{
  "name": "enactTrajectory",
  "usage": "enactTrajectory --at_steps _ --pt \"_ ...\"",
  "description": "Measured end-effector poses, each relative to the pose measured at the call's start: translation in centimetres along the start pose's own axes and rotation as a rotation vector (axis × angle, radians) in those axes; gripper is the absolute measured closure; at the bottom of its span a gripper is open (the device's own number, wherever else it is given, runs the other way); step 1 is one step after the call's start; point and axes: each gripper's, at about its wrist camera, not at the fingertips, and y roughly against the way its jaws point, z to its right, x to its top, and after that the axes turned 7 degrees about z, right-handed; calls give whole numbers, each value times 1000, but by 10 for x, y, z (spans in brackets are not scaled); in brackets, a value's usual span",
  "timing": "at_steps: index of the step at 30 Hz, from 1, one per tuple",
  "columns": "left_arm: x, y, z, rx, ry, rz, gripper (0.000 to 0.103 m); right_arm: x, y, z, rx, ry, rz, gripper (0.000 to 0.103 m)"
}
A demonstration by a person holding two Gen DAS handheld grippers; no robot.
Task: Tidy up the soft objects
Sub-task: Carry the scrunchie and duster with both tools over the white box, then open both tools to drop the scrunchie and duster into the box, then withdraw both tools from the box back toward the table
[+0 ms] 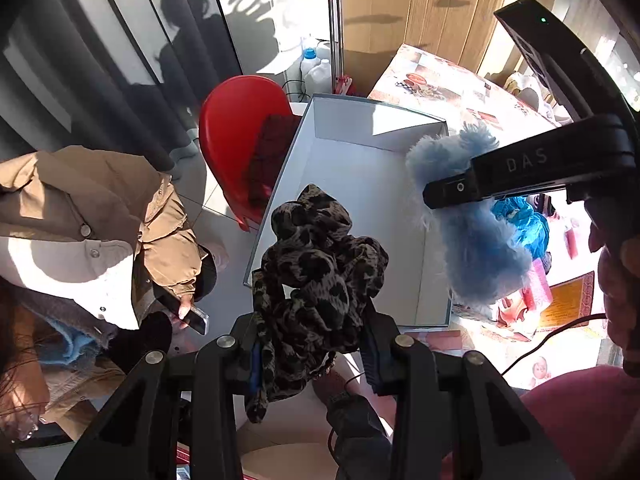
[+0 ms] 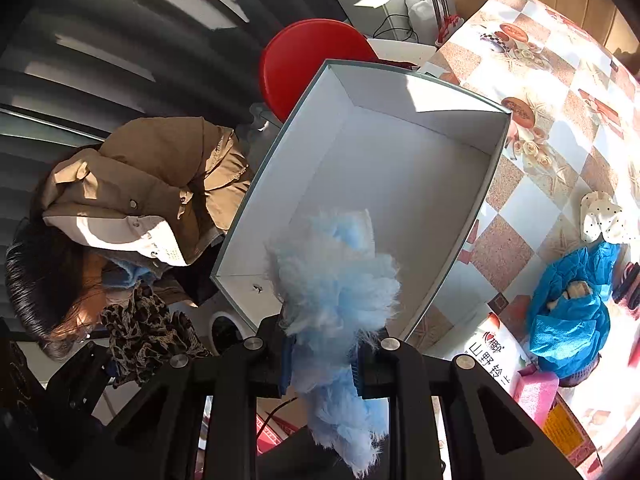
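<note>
— So, what are the left tongs (image 1: 312, 344) pinching?
— They are pinching a leopard-print scarf (image 1: 316, 276), hanging just before the white box (image 1: 360, 168).
— And the right tongs (image 2: 320, 360)?
— Gripping a fluffy blue cloth (image 2: 336, 288), with the box just ahead.

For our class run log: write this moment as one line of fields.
left gripper: shut on leopard scrunchie | right gripper: shut on blue fluffy scrunchie | both above white box | box holds nothing visible

The patterned tablecloth table (image 2: 532, 184) carries a white box (image 2: 400, 184) (open) and blue cloth (image 2: 568, 320).
</note>
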Motion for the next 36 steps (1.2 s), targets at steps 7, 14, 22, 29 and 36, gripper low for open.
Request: enactTrajectory --at_steps 7,14,22,29,36 --pt "23 -29 -1 -34 32 -60 61 24 8 14 -5 -18 59 79" --pt "29 -53 0 -46 63 -115 61 38 -11 15 -14 -34 35 79" --pt "32 -64 0 -32 70 -120 57 44 -23 11 -43 -8 17 79" --pt "31 -59 0 -33 89 -66 16 45 -23 9 -58 -5 21 23" --pt "32 -47 -2 -73 94 -27 0 41 -15 10 -87 -7 16 0"
